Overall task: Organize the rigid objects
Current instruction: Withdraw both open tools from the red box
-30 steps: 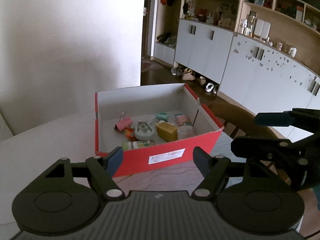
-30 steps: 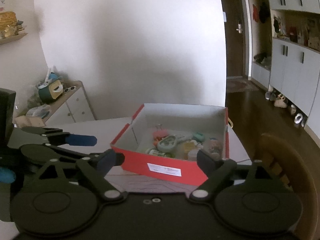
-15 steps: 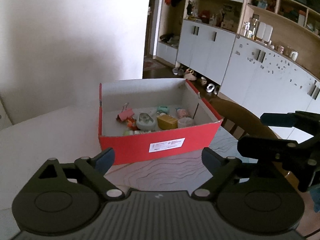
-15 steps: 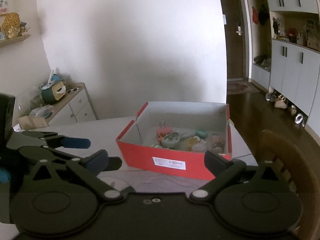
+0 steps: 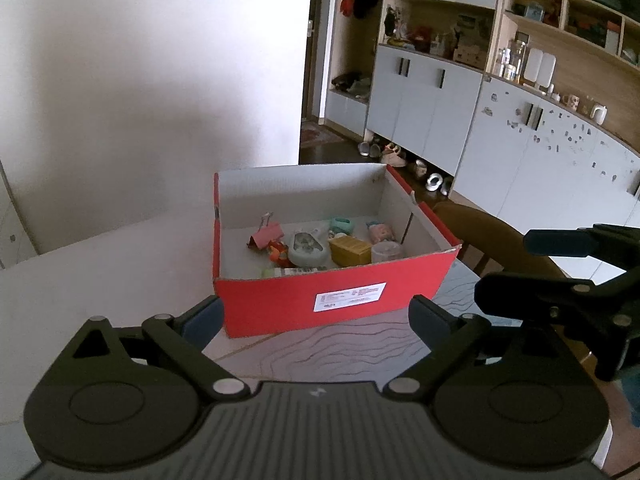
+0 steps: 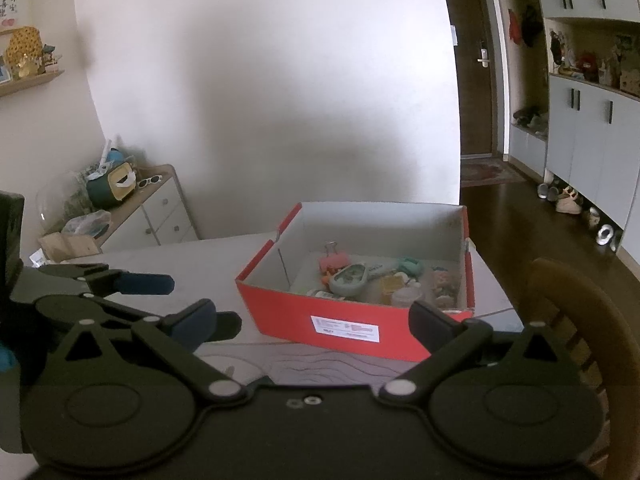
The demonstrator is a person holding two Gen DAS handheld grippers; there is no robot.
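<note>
A red cardboard box point(image 5: 280, 308) stands open on the table. Inside lie a pink binder clip point(image 5: 266, 236), a grey-green case point(image 5: 306, 246), a yellow block point(image 5: 351, 250), a clear round lid point(image 5: 386, 251) and several other small items. My left gripper point(image 5: 316, 316) hovers before the box's near wall; its jaws are opening with nothing between them. My right gripper point(image 6: 314, 318) is open and empty, also short of the box point(image 6: 280, 320). Each gripper shows in the other's view: the right gripper point(image 5: 528, 266) to the right, the left gripper point(image 6: 188, 304) to the left.
A mat with wavy lines point(image 5: 320, 356) lies under both grippers. A wooden chair point(image 6: 580, 320) stands at the table's right side. A low cabinet with clutter point(image 6: 120, 208) is at the left wall; tall cupboards point(image 5: 520, 140) line the right.
Both pairs of jaws have spread wider. The left view has tilted up a little, so the box now sits farther from its fingertips. The box's contents have not moved.
</note>
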